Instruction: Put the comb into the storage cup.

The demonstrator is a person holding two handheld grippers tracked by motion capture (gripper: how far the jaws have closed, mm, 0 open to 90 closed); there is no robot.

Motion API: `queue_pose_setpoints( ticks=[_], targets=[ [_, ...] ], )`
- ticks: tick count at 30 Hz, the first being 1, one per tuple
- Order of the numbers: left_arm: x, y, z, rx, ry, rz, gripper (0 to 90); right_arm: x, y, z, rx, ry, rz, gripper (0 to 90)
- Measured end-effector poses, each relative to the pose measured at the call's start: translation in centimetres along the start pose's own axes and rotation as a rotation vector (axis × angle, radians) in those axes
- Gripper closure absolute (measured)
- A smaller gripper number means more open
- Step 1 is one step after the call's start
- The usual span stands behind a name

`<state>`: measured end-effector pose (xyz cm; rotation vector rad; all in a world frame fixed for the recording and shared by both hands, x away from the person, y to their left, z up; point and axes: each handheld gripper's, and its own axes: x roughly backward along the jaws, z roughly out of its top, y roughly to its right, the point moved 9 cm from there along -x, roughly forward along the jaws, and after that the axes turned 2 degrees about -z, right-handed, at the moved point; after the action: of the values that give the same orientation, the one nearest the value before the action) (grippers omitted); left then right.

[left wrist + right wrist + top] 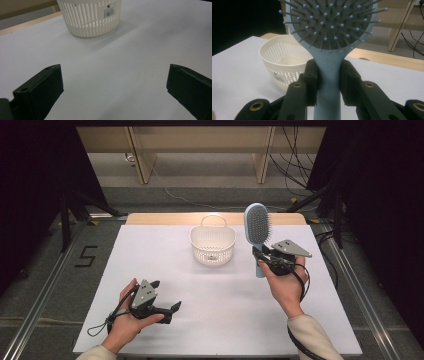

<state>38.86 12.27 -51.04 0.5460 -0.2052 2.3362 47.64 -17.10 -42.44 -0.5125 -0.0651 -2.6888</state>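
From the high view, the right claw (pixel 264 257) is clamped on the handle of a blue hairbrush (pixel 257 227), which stands upright above the white surface (pixel 165 270) with its bristled head up. A white basket (pixel 213 245) sits just to the left of this claw, close by but not touching the brush. The left claw (pixel 167 309) rests low over the surface, well apart from the right one and nearer the person than the basket, jaws spread.

In the left gripper view, the left claw (pixel 113 87) has its two black jaws wide apart with bare surface between them; the basket (pixel 90 18) stands ahead of it.

In the right gripper view, the right claw (pixel 328 77) grips the hairbrush (pixel 329 30) on both sides of its handle just below the head, bristles facing the camera. The basket (pixel 280 62) lies beyond and to the left of the jaws.
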Motion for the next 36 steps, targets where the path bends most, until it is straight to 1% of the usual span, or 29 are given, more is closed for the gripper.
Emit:
queue_pose_setpoints(
  ticks=[4,27,36],
  targets=[
    [0.0,0.0,0.0,-0.001,0.000,0.000,0.2,-0.1,0.1,0.1,-0.004,0.006,-0.005,70.6],
    [0.0,0.0,0.1,0.000,0.004,-0.001,0.2,-0.6,-0.2,0.6,-0.001,0.018,0.001,70.5],
    [0.0,0.1,0.1,-0.002,0.001,0.001,0.2,-0.6,-0.7,1.1,-0.002,0.031,0.008,70.5]
  ],
)
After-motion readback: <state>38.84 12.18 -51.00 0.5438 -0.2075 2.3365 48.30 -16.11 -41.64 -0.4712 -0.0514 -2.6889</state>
